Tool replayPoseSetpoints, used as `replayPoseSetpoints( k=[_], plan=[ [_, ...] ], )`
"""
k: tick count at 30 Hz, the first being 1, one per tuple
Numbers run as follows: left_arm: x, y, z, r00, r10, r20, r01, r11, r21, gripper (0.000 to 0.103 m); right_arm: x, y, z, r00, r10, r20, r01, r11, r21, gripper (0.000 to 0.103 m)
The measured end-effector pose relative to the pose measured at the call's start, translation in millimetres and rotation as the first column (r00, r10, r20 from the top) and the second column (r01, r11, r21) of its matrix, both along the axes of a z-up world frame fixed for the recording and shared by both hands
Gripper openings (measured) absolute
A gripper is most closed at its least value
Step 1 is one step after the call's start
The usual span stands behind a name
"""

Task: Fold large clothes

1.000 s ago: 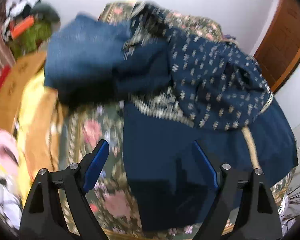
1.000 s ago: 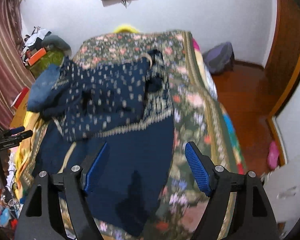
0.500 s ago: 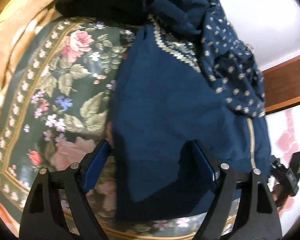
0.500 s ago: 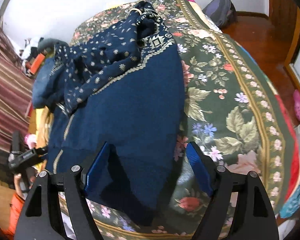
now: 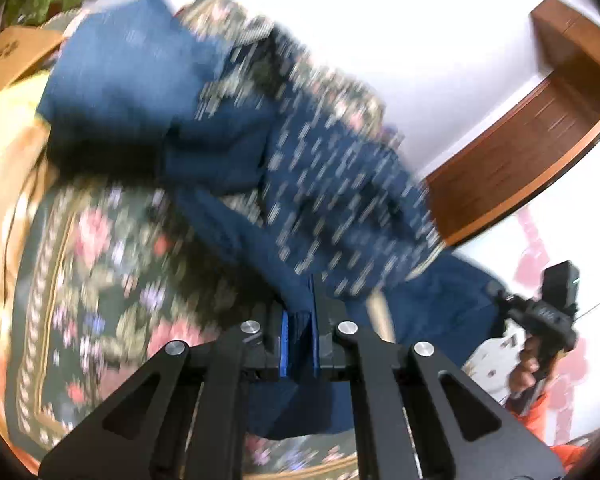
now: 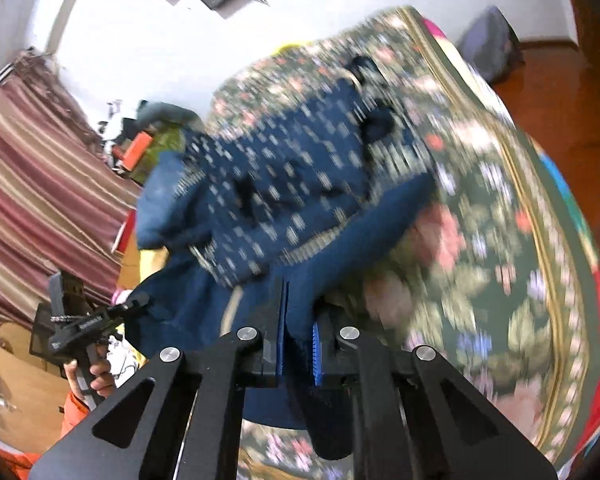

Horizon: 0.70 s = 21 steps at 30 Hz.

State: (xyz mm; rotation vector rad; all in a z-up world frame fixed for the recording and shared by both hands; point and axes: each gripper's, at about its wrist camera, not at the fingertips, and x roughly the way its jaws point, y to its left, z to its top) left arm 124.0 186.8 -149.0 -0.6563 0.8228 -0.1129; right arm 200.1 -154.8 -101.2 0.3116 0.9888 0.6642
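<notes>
Left tongs [image 5: 300, 340] pinch the plain hem of the navy garment [image 5: 236, 240], lower centre of frame. Right tongs [image 6: 298, 344] pinch the same hem at lower centre. Garment drapes up-frame over the floral bedspread [image 6: 500, 280], its gold-dotted part [image 6: 284, 176] bunched at centre. Both views motion-blurred. Striped curtain [image 6: 32, 184] at left.

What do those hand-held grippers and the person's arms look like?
Each hand-held gripper, left and right, is matte black, with triangular cut-outs, round silver bolts and ribbed blue pads. A bare hand grips a black handle; the sleeve is orange.
</notes>
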Motion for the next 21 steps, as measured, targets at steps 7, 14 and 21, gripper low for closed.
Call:
replayPoseSetpoints(
  k=[7,14,21],
  plan=[
    [69.2,29.5,60.3,0.990,0.026,0.136,-0.030,0.999,0.026,0.007,67.0,21.8,37.8,0.993,-0.023,0.116,0.021,1.000,0.015,0.008],
    [166.8,64.8,57.5,0.988,0.113,0.109,-0.129,0.980,0.155,0.007,161.2,23.1,19.7,0.985,-0.150,0.089,0.148,0.988,0.031,0.008],
    [239.7,83.6,-7.0,0.988,0.146,-0.057,-0.125,0.953,0.276,0.010,229.3,30.3,-43.1,0.981,-0.191,-0.027,0.188,0.979,-0.080,0.008]
  ],
)
